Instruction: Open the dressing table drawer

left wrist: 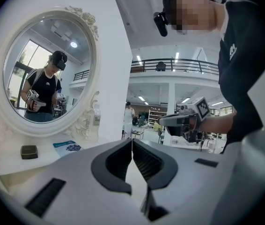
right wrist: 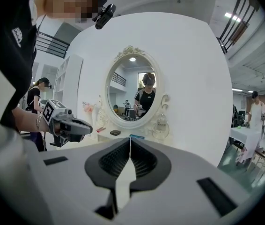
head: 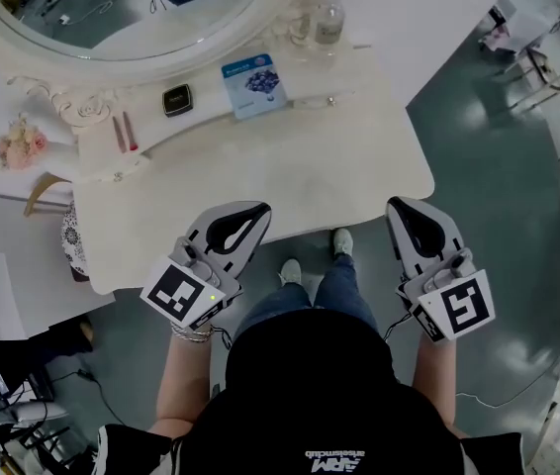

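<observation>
The white dressing table (head: 290, 181) has a curved front edge and a scrolled, raised back ledge (head: 201, 127). Its long axis runs across the head view, tilted slightly up to the right, and the front faces the person. An oval mirror (head: 132, 8) stands behind it. The left tongs (head: 253, 213) and the right tongs (head: 399, 206) are level at the front edge, both closed on nothing, tips towards the table. On the ledge lie a blue packet (head: 254, 84), a glass bottle (head: 327, 23) and a dark box (head: 177, 99). The drawer front cannot be made out from above. Only a small knob (head: 331, 99) shows on the ledge's face.
</observation>
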Demonstrator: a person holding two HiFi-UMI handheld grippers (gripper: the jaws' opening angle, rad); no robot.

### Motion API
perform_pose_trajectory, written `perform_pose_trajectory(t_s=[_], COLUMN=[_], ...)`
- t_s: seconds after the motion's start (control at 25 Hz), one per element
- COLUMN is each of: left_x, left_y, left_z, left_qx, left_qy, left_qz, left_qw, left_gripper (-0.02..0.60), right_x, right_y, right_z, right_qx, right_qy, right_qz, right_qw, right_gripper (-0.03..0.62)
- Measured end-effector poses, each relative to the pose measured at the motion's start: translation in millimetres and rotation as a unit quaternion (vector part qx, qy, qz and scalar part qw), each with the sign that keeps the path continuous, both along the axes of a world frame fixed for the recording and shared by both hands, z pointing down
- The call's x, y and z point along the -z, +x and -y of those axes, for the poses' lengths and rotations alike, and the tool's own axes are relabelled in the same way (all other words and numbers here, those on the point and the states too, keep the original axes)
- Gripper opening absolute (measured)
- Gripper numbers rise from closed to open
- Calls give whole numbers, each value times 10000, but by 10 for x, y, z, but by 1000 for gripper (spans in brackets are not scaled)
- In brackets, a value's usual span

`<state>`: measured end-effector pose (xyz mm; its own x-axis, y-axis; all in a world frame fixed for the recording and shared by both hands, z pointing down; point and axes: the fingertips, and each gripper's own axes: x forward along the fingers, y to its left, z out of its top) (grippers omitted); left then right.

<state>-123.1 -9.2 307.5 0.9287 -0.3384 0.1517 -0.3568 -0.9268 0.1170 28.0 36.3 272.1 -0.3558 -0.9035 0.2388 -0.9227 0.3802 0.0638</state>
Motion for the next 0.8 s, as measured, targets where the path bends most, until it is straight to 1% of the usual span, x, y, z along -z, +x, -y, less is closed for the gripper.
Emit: perform_pose_trajectory(t_s=[0.12,0.2,0.36,0.52,0.8], left_x=[33,77,76,87,40], left_y=[49,76,150,247,448], left_z=[39,89,160,210,318], left_qx=[157,339,597,870,1216], left_qy=[74,80,44,6,-84], left_qz=[-40,-32,-46,-76,-3], left_qw=[9998,9994,9982,9962,9925], left_gripper=[21,21,21,21,21], right_x=[-42,-29,13,-71,-176], right_y=[66,161,309,335,364], right_z=[77,186,421,550,741], right_qx=[208,262,368,722,1434], right_qy=[-137,-165,-186,-357,-497], right_qz=[-7,-47,166,263,32], right_qw=[9997,9995,9990,9964,9884], right_gripper=[20,20,20,20,20])
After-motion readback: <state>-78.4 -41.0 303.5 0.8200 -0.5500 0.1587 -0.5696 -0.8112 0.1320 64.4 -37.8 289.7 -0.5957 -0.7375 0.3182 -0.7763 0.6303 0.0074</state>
